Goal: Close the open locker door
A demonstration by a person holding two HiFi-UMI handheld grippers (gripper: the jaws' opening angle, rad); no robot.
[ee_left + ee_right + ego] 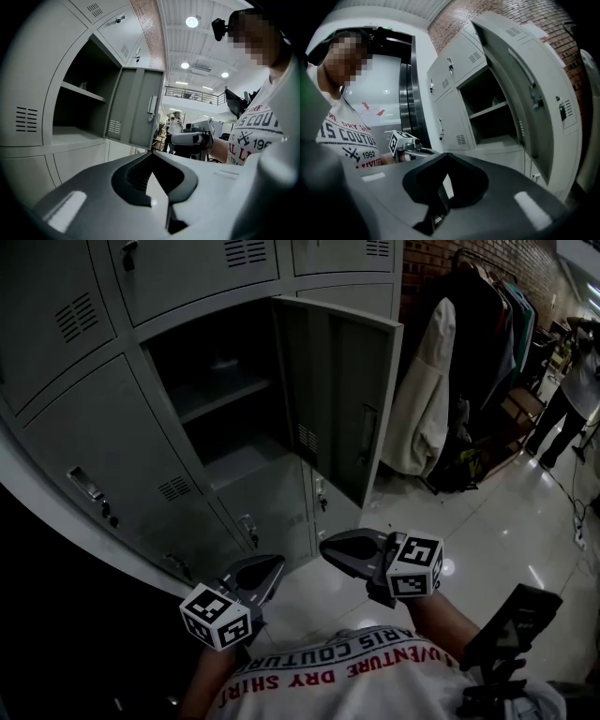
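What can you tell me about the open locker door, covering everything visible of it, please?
The open locker door looks like grey painted metal, a tall panel with folded edges. Hinged at the right of its compartment, it stands swung well out into the room, inner face showing. That face carries a latch bar near the free edge and vent slots near the hinged edge. Nothing touches it.
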